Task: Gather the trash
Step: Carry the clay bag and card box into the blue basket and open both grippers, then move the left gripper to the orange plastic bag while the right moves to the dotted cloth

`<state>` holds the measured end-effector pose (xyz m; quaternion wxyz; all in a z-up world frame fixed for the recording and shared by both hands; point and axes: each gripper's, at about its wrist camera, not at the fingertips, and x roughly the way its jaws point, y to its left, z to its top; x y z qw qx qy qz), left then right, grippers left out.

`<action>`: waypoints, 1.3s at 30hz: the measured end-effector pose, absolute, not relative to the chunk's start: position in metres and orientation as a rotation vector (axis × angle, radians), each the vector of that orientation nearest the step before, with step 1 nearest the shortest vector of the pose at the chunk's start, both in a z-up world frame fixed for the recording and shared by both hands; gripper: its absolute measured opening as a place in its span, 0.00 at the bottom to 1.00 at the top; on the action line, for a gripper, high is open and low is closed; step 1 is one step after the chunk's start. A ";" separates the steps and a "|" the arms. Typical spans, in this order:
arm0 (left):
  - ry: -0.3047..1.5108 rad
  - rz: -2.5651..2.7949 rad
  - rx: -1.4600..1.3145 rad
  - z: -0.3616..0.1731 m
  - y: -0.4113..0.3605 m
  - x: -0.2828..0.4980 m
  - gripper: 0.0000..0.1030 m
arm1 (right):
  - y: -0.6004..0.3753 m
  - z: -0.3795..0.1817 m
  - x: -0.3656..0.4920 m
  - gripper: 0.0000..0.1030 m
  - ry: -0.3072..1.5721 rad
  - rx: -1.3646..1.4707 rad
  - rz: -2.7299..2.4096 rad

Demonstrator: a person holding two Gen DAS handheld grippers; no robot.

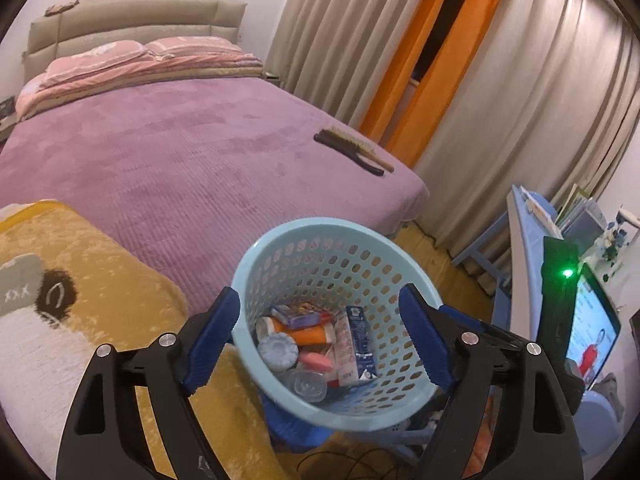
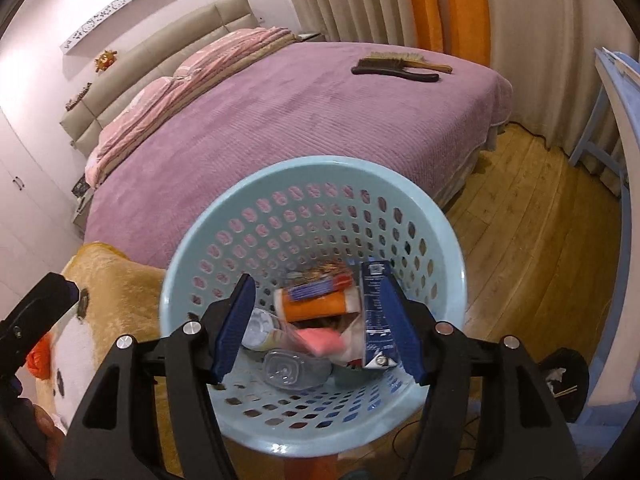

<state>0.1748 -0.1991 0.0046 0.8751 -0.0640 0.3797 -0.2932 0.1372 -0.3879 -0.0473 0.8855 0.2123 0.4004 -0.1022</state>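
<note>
A light blue perforated basket holds several pieces of trash: an orange bottle, a blue and white carton, a pink piece and a clear plastic lid. My left gripper is open, its blue fingers on either side of the basket, apart from it. My right gripper is open and empty above the basket's mouth. The left gripper's body also shows at the left edge of the right wrist view.
A bed with a purple cover lies behind, with two brushes on its far corner. A yellow plush blanket is at the left. A light blue desk with a lit screen stands right. Cables lie on the wooden floor.
</note>
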 end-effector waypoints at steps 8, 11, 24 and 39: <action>0.695 -0.597 -0.166 0.044 -0.155 0.142 0.78 | -0.341 -0.012 0.121 0.59 0.765 0.387 -0.113; 0.649 -0.569 -0.179 0.059 -0.128 0.128 0.79 | -0.315 0.002 0.115 0.59 0.738 0.360 -0.058; 0.547 -0.279 -0.171 0.084 0.020 0.101 0.89 | -0.172 0.041 0.091 0.62 0.659 0.180 0.214; 0.732 -0.005 -0.220 0.017 0.174 0.146 0.89 | -0.028 0.002 0.081 0.62 0.725 0.101 0.496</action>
